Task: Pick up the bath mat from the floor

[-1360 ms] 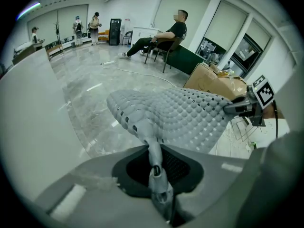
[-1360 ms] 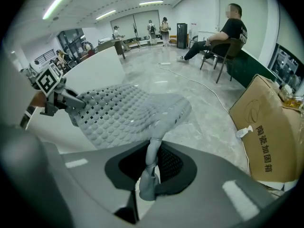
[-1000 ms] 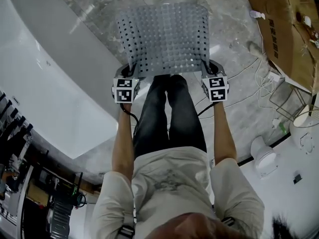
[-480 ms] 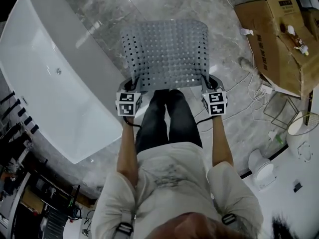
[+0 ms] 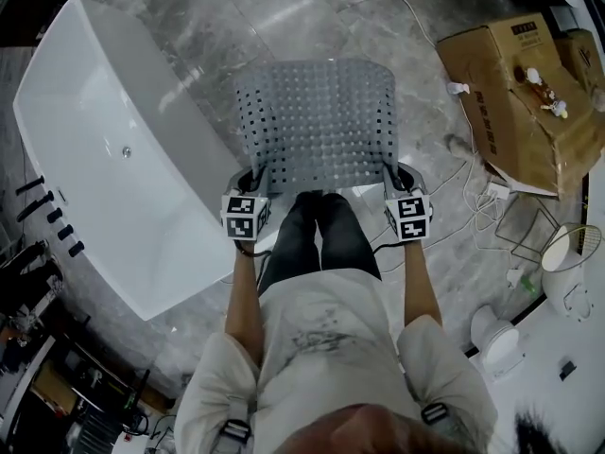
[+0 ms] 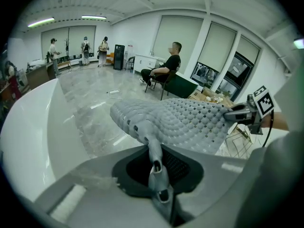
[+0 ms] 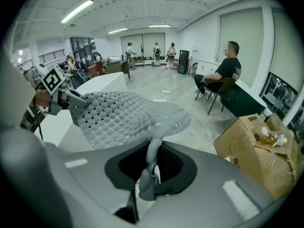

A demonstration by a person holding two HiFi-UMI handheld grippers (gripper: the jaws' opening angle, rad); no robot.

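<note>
One bath mat (image 5: 317,126), grey and full of holes, hangs off the floor (image 5: 284,17) just right of the bathtub (image 5: 113,168), stretched flat between two grippers; the left gripper (image 5: 253,180) pinches the near corner on the bathtub's side, its fingers (image 6: 95,179) pressed onto a drawn-up fold of mat; the right gripper (image 5: 397,176) pinches the near corner farther from the bathtub, its fingers (image 7: 228,175) closed on the mat likewise; the mat's far edge curls downward. One white bathtub lies at an angle on the grey marble floor; well right of the bathtub, beyond the mat, stands one open cardboard box (image 5: 510,93) with loose white cables (image 5: 492,192) beside it; one seated person (image 6: 164,70) and three standing people (image 6: 85,44) show far off past the bathtub.
</note>
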